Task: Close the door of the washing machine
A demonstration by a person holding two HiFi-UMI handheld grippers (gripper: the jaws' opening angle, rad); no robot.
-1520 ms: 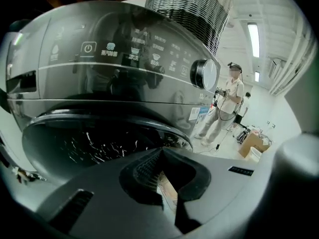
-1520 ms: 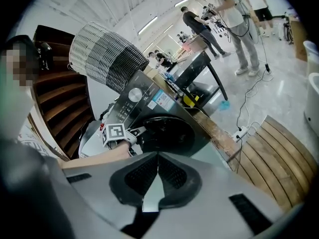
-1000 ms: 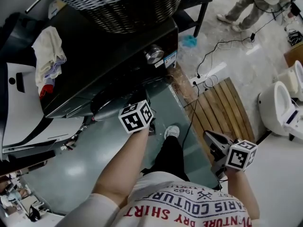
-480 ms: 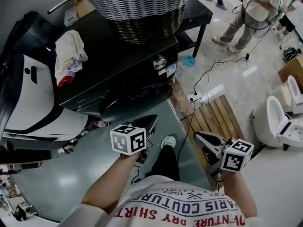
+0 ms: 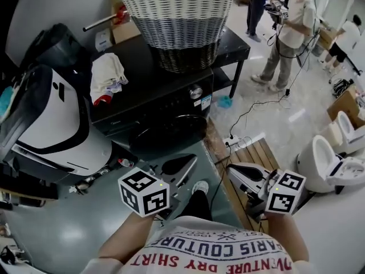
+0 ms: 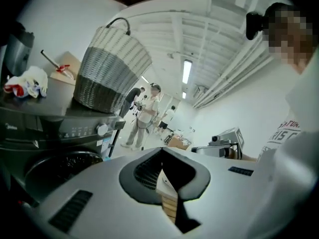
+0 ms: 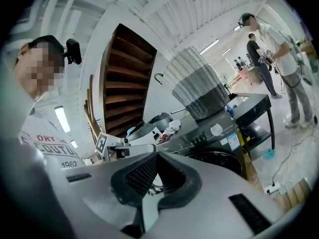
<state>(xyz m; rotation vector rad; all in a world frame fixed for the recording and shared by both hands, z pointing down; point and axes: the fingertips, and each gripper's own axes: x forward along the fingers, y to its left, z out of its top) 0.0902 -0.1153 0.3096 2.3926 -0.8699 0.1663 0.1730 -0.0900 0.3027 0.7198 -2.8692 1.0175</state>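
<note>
Washing machine door [image 5: 170,131] sits flush against the dark machine front. Left tongs [image 5: 181,165] and right tongs [image 5: 235,171] hover apart from it, both pinched together, empty.

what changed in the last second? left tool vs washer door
The left tool has drawn back from the washing machine door toward the person. A second ago it was right at the door; now it is clear of it. The head view pulled back too. No grasp or release shows. The right tool stayed low at the right. Both tools are shut and empty now, and the door looks closed.
</note>
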